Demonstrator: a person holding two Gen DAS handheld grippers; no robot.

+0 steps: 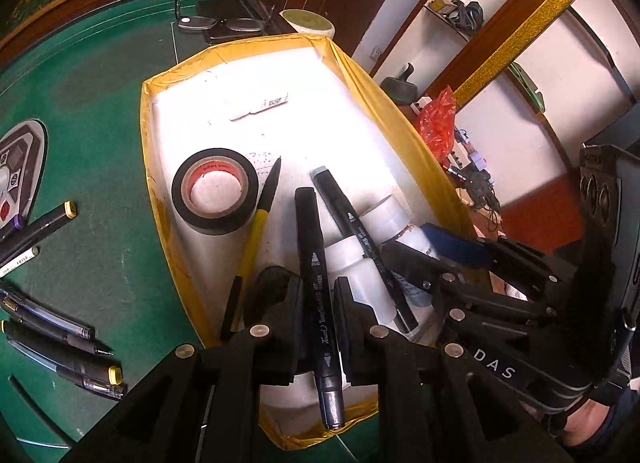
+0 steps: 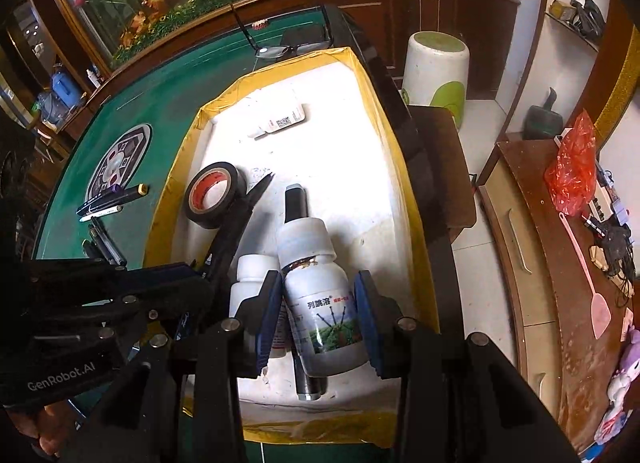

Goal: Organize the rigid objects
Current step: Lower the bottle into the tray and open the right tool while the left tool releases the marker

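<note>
The left gripper (image 1: pixel 318 303) is clenched on a black marker (image 1: pixel 316 283) with white lettering along its barrel, held over the near end of the tray (image 1: pixel 160 223). The right gripper (image 2: pixel 316 303) grasps a white bottle (image 2: pixel 320 303) with a picture label and a white cap, its pads against both sides, also over the tray's near end. A second white bottle (image 2: pixel 250 279) lies just left of it, and another marker (image 1: pixel 352 223) rests across the bottles. Farther in lie a roll of black tape (image 1: pixel 214 195), a yellow pen (image 1: pixel 256 231) beside it and a small white tube (image 2: pixel 280 123). The white tray has yellow taped edges. It sits on a green table (image 1: pixel 92 103), where more pens (image 1: pixel 56 343) lie to the left and glasses (image 1: pixel 216 23) at the far side. A wooden cabinet (image 2: pixel 400 3) stands beyond.
</note>
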